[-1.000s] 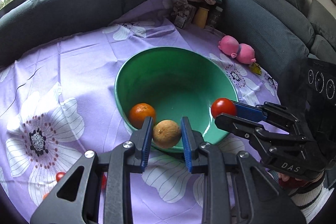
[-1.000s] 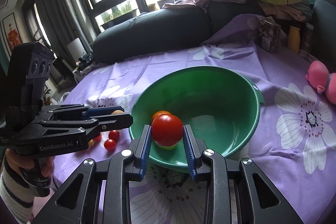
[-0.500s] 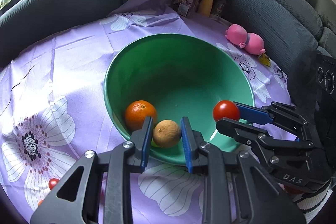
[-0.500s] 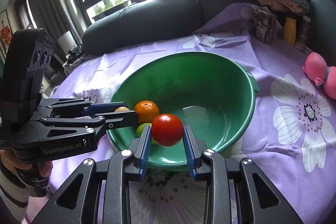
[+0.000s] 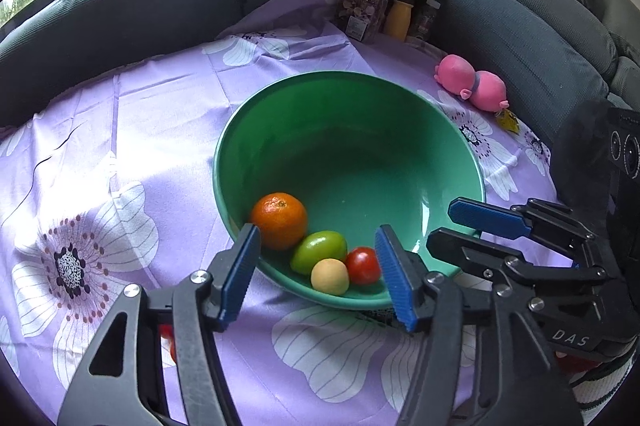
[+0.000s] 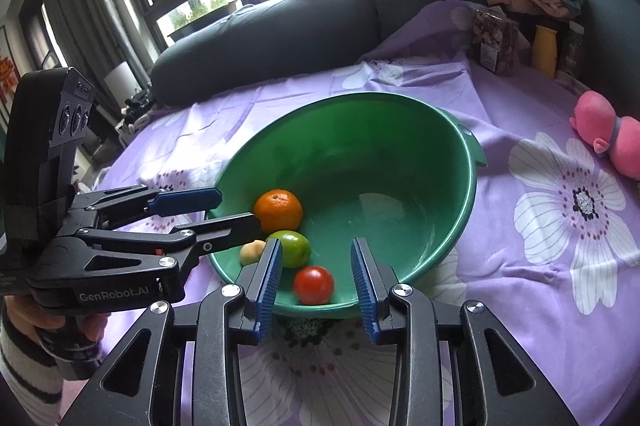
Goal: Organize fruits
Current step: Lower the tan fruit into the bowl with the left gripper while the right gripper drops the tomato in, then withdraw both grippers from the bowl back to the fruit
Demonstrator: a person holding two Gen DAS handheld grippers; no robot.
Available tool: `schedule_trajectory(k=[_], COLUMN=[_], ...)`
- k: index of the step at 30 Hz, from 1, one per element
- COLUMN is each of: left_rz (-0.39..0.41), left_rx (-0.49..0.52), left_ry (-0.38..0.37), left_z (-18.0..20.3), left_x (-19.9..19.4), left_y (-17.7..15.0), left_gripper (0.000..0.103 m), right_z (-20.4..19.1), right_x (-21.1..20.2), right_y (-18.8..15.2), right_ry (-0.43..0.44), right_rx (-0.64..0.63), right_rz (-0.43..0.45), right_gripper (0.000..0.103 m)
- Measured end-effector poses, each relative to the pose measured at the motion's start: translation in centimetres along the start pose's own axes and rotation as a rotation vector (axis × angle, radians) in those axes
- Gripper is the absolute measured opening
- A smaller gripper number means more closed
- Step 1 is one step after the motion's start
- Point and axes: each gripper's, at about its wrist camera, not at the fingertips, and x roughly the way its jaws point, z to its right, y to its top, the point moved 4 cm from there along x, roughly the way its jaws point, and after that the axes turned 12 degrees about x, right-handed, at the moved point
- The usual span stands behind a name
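A green bowl [image 5: 344,76] [image 6: 400,98] stands on the purple flowered cloth. At its near wall lie an orange [image 5: 279,220] [image 6: 278,211], a green fruit [image 5: 319,251] [image 6: 294,248], a tan round fruit [image 5: 329,276] [image 6: 252,252] and a red tomato [image 5: 363,265] [image 6: 313,284]. My left gripper [image 5: 316,238] [image 6: 238,209] hovers over the bowl's near rim, its jaws opening with nothing pressed between the pads. My right gripper [image 6: 317,246] [image 5: 442,226] hangs beside it, jaws opening too. The tomato lies free in the bowl below its fingers.
A pink plush toy [image 5: 472,80] lies right of the bowl. A packet, a yellow bottle [image 5: 398,18] and jars stand at the back. Dark sofa cushions ring the table, with piled clothes behind. Small red tomatoes [image 5: 166,332] lie on the cloth under my left gripper.
Both grippers have opened. The tan fruit dropped from the left and the tomato from the right, and both now lie in the bowl beside the orange and green fruit.
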Motion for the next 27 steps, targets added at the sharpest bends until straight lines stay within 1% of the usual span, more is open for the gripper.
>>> schedule_trajectory(k=[2,4,6,10,14,19,22,27], left_rz=[0.003,0.001,-0.001,0.011,0.023,0.015,0.016,0.003], left_rx=[-0.011,-0.027,-0.046,-0.082,-0.143,-0.232,-0.295,-0.338], left_ry=[0.013,0.024,0.039,0.069,0.057,0.098,0.109,0.131], left_z=[-0.3,-0.6,-1.0,-2.0,-3.2,-5.5,-6.9,-7.6], left_x=[-0.5,-1.0,-1.6,-3.3,-5.5,-8.3,-9.8,-11.0], left_y=[-0.4,-1.0,-1.7,-3.6,-6.7,-10.6,-12.7,-15.5], left_gripper=[0.068,0.068,0.074,0.075,0.075,0.075,0.075,0.075], right_z=[-0.1,-0.2,-0.5,-1.3,-2.9,-5.7,-7.2,-9.3], right_x=[-0.4,-0.8,-1.2,-1.9,-2.3,-2.5,-2.2,-1.0], right_y=[-0.1,0.0,-0.1,-0.4,-1.1,-2.4,-3.2,-4.8], right_ry=[0.004,0.008,0.015,0.034,0.065,0.120,0.145,0.166], right_rx=[0.001,0.001,0.003,-0.002,-0.046,-0.118,-0.153,-0.199], right_rz=[0.006,0.013,0.019,0.022,0.008,-0.021,-0.044,-0.100], right_gripper=[0.036,0.036,0.036,0.036,0.036,0.036,0.036,0.036])
